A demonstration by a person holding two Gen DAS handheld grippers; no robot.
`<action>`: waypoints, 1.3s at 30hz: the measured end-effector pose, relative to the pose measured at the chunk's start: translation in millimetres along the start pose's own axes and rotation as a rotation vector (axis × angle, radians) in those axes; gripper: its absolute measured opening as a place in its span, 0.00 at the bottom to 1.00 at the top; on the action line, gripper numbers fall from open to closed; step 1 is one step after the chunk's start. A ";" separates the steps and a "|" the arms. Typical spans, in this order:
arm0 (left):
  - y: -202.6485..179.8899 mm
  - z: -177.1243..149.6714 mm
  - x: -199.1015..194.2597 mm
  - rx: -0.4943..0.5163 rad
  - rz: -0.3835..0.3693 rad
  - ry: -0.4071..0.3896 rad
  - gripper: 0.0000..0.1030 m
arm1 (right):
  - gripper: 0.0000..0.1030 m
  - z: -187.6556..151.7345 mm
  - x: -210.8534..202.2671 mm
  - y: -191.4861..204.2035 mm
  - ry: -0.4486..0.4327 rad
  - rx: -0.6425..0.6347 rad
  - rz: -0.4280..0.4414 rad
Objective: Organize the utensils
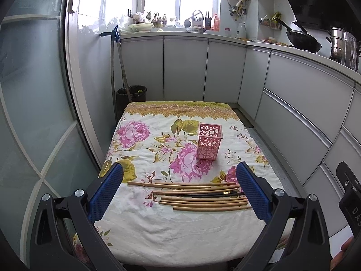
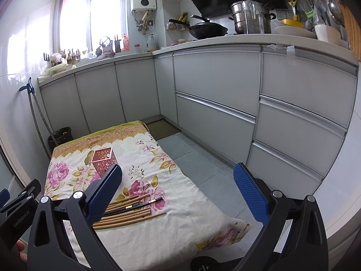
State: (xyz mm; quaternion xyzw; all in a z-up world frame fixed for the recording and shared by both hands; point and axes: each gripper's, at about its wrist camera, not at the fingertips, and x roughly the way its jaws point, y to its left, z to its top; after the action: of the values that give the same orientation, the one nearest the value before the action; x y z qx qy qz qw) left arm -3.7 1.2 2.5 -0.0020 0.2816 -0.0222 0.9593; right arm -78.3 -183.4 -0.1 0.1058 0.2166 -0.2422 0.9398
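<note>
Several wooden chopsticks [image 1: 191,194] and a black one [image 1: 216,194] lie side by side on a floral-cloth table [image 1: 171,230]. A pink perforated utensil holder [image 1: 208,144] stands upright behind them. My left gripper [image 1: 180,176] is open and empty, held above the chopsticks. In the right wrist view the chopsticks [image 2: 130,212] lie low left and the holder [image 2: 104,161] stands beyond them. My right gripper [image 2: 178,176] is open and empty, off the table's right side over the floor.
Grey kitchen cabinets [image 1: 225,67] run along the back and right. A black bin [image 1: 130,96] and a broom stand at the table's far left corner. A glass door [image 1: 33,113] is at left. A wok [image 2: 203,30] and pots sit on the counter.
</note>
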 end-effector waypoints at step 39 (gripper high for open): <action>3.3 -3.4 3.6 -0.027 0.008 0.025 0.93 | 0.94 -3.5 10.4 6.0 0.061 -0.020 0.035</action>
State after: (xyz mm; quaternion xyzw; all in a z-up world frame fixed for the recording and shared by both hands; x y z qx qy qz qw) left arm -2.4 4.4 -2.3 -0.0137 0.2939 -0.0146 0.9556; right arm -68.3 -181.4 -7.3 0.1074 0.2456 -0.2201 0.9379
